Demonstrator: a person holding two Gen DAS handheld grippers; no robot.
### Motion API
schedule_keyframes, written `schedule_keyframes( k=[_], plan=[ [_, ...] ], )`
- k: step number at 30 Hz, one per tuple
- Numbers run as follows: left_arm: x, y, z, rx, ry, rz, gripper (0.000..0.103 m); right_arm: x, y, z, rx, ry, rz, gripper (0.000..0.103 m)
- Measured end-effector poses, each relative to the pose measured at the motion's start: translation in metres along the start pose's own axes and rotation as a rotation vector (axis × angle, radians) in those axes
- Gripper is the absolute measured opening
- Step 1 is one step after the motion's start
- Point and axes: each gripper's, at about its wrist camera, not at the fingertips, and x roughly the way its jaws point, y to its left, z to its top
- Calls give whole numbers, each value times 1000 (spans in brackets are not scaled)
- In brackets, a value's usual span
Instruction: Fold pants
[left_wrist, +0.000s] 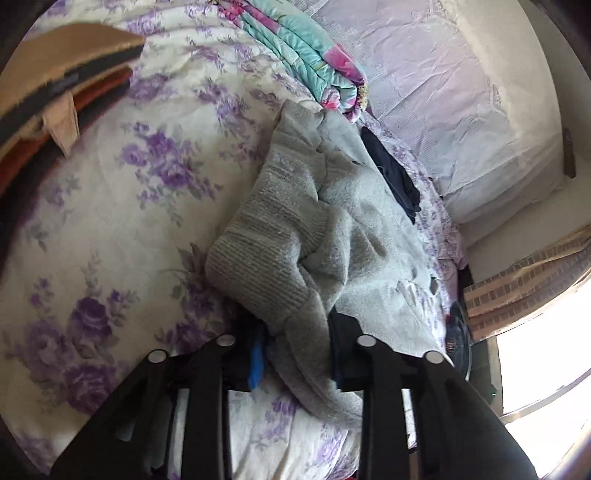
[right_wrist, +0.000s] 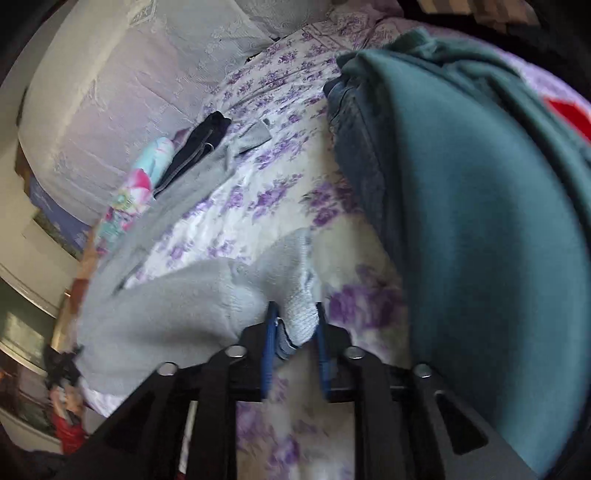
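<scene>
Grey knit pants (left_wrist: 332, 229) lie crumpled on a bed sheet with purple flowers (left_wrist: 110, 221). In the left wrist view their ribbed band (left_wrist: 266, 236) bulges up at the middle, and a fold of the grey cloth runs down between the fingers of my left gripper (left_wrist: 297, 354), which is shut on it. In the right wrist view the pants (right_wrist: 166, 295) stretch away to the left. My right gripper (right_wrist: 296, 332) has its blue fingers (right_wrist: 271, 343) shut on a ribbed cuff (right_wrist: 299, 317) just above the sheet.
A folded teal and pink quilt (left_wrist: 306, 55) and a dark garment (left_wrist: 391, 173) lie beyond the pants. Stacked folded clothes (left_wrist: 55, 85) sit at the far left. A teal garment (right_wrist: 480, 221) over jeans (right_wrist: 354, 147) fills the right. Pale bedding (left_wrist: 461, 110) lines the wall.
</scene>
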Motion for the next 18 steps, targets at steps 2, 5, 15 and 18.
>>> schedule_keyframes(
  k=[2, 5, 15, 18],
  plan=[
    [-9, -8, 1, 24, -9, 33, 39, -20, 13, 5, -71, -77, -188, 45],
    [-32, -29, -3, 112, -87, 118, 44, -43, 51, 14, -189, -205, -188, 47],
    [-18, -102, -22, 395, -87, 160, 80, 90, 246, -18, -540, 136, 282, 43],
    [23, -71, -19, 374, 17, 213, 78, 119, 228, -26, -541, 212, 222, 35]
  ],
)
